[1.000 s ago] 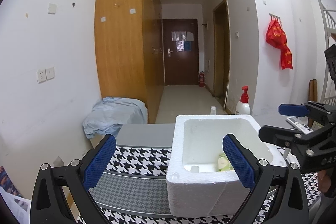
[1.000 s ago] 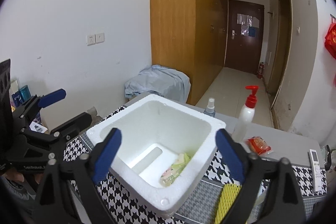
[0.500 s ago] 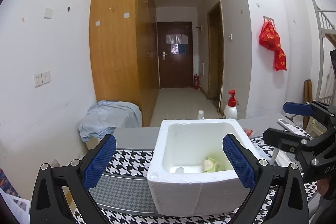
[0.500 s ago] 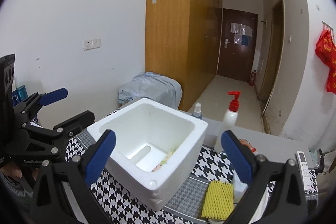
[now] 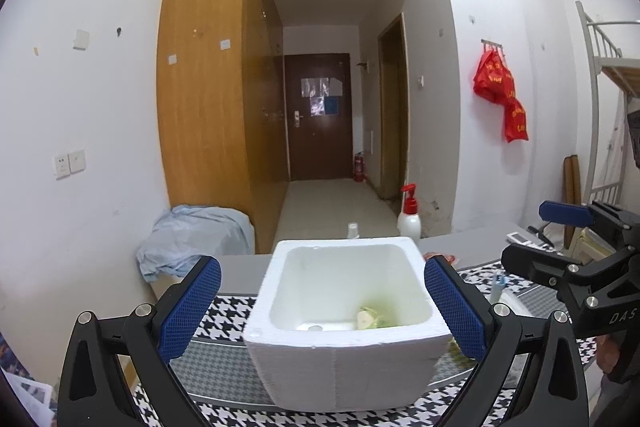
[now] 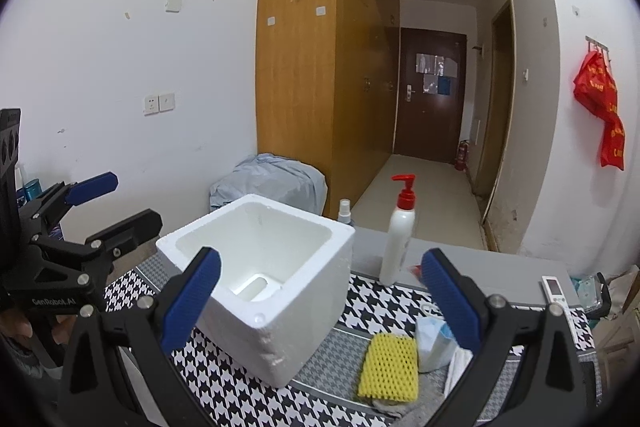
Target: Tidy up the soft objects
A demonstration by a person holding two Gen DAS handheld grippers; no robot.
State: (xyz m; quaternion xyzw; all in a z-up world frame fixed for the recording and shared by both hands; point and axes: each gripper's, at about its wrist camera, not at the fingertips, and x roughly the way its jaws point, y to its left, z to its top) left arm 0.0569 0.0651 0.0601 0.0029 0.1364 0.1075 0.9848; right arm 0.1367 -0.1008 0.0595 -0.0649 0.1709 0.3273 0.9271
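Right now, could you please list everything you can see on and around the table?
White square foam box: one, on the houndstooth mat.
Pale green soft item: one, inside the box.
Yellow mesh sponge: one, right of the box.
White crumpled tissue pack: one, beside the sponge.
White pump bottle, red top: one, behind the box.
White remote: one, far right.
Left gripper: black, blue pads, open.
Right gripper: same, open.

Both wrist views face the doorway (near, slightly above), sharing the foam box (image 5: 340, 311).

A dorm-like home: wardrobe (image 5: 208, 99), bunk bed (image 5: 608, 75), entrance door (image 5: 318, 117).
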